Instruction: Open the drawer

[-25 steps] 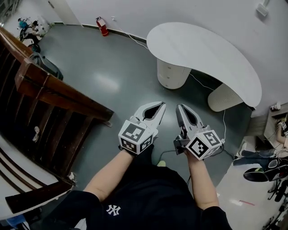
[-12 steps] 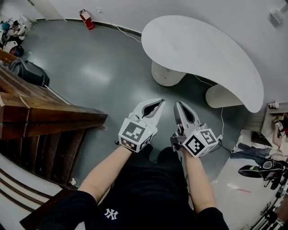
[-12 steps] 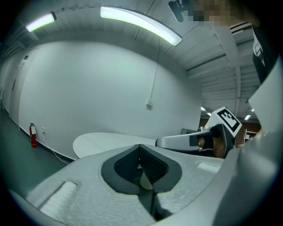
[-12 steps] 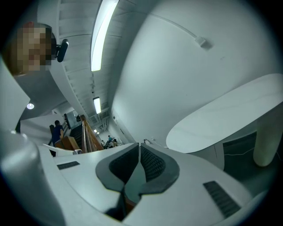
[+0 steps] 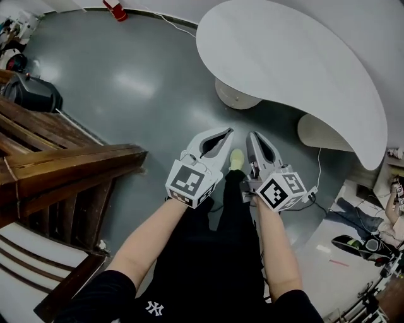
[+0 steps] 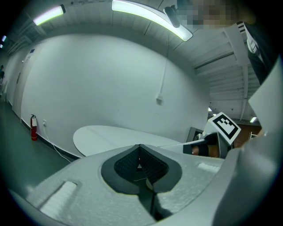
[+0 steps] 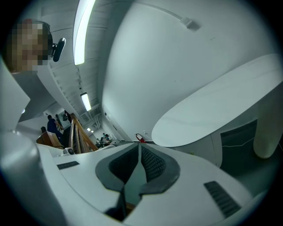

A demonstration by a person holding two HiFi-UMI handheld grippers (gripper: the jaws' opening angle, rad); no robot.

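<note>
A white curved table stands ahead on two pedestals. The round pedestal under its left part is the only one that could hold drawers, and no drawer front shows from here. My left gripper and right gripper are held side by side in the air, short of the table and pointing at it. Both are shut with nothing between the pads. In the left gripper view the left gripper has its tips together before the tabletop. The right gripper is shut too, below the table.
A dark wooden stair railing runs along the left. A black bag and a red fire extinguisher lie far left. The second pedestal, a floor cable and clutter are at the right. My shoe shows between the grippers.
The table has come nearer and fills more of the head view. Both grippers have gone forward and lower, still side by side and shut. A shoe now shows between them.
</note>
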